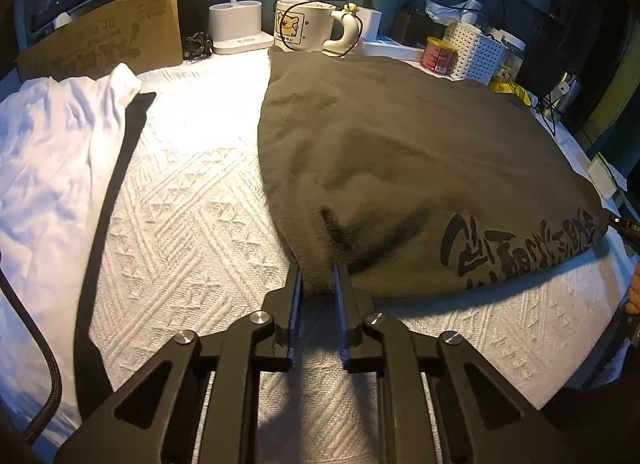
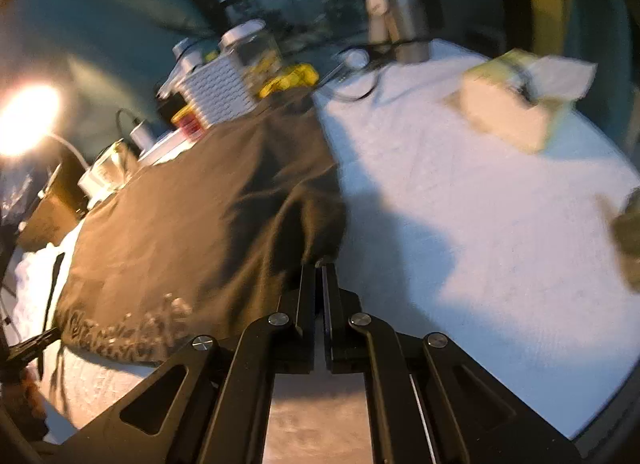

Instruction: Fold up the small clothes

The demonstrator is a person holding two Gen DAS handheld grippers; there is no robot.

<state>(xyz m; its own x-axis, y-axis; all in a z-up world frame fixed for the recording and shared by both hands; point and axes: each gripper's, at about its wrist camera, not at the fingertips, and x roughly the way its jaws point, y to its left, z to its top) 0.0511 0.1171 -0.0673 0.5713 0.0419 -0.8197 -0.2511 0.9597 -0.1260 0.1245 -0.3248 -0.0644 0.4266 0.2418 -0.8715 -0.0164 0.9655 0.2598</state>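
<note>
Left gripper (image 1: 318, 278) pinches dark shirt (image 1: 400, 152) corner at 6 o'clock; right gripper (image 2: 320, 268), jaws fully together, grips its opposite corner.

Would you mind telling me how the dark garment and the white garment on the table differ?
The dark garment is olive-brown with black lettering near its hem; the white garment shows no print. The dark one lies spread out mid-table with both grippers pinching its near edge; the white one lies rumpled at the left, untouched. Both rest on the same white textured cloth.
</note>
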